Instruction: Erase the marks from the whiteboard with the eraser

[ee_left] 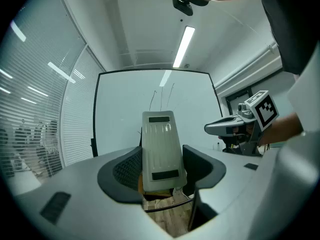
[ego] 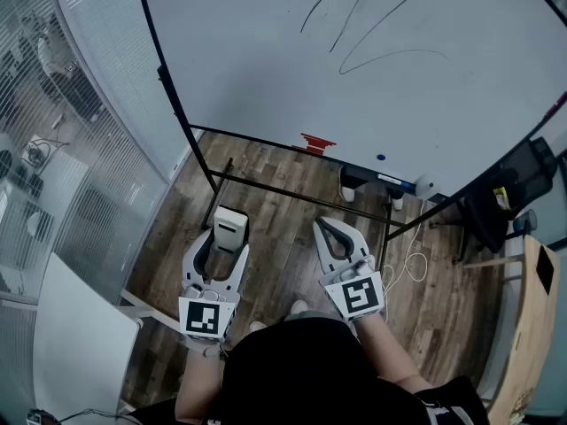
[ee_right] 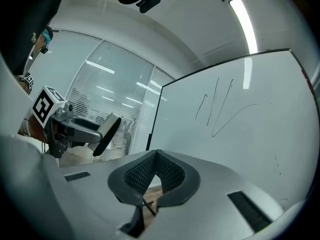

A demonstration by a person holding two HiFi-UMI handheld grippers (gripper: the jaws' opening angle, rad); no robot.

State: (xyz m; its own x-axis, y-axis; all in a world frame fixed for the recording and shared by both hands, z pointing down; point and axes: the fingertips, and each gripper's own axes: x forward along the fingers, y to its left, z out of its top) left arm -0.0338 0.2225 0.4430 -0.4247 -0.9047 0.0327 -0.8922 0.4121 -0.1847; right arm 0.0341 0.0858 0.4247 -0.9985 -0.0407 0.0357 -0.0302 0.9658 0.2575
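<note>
A large whiteboard [ego: 292,69] on a black frame stands ahead of me, with thin black marker lines [ego: 376,25] near its top. My left gripper [ego: 229,230] is shut on a pale grey eraser [ego: 230,229], which stands upright between the jaws [ee_left: 159,151]. The eraser is well short of the board. My right gripper [ego: 330,231] is shut with nothing in it, its pads [ee_right: 152,171] meeting at the tips. The marks [ee_right: 220,109] also show in the right gripper view.
The board's black frame [ego: 292,189] and crossbars stand on a wood floor. A red item [ego: 317,142] and markers [ego: 390,182] lie on the board's ledge. A glass wall with blinds [ego: 62,149] is left, a black chair [ego: 514,193] and wooden table [ego: 532,326] right.
</note>
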